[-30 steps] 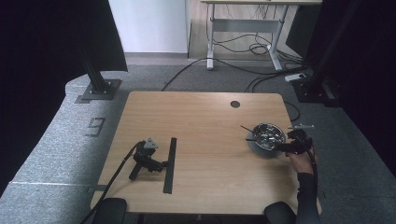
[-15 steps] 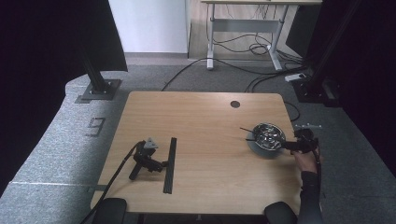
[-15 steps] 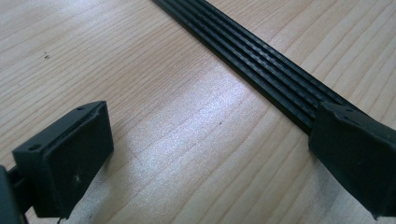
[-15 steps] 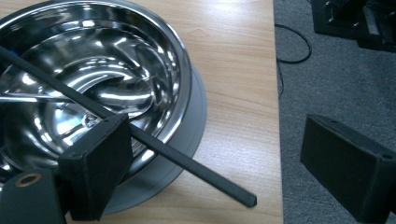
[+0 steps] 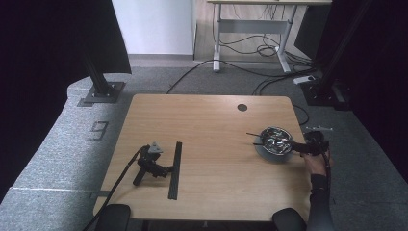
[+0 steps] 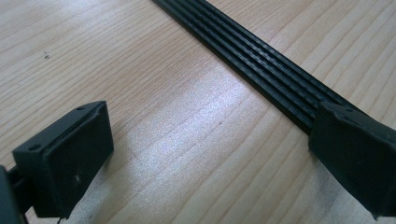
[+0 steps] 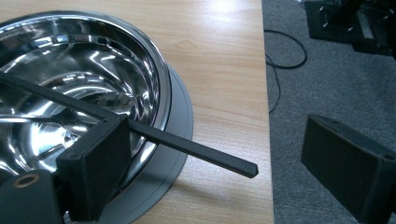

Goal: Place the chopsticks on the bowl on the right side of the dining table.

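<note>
R gripper (image 7: 210, 172) jaws wide apart, empty; thin black stick (image 7: 196, 150) across shiny steel bowl (image 7: 93, 84) lies btwn them; centre, then squeeze near its free end.

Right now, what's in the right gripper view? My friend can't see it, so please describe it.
A shiny metal bowl sits near the edge of a wooden table, with a thin black stick lying across its rim and poking out. The right hand-held gripper is open, its two black jaws either side of the stick's end.

Grey carpet (image 5: 62, 139) surrounds the wooden table (image 5: 211, 120). Behind it stands a desk (image 5: 255, 24) with loose cables (image 5: 250, 50) beneath, beside a white wall (image 5: 154, 26).
</note>
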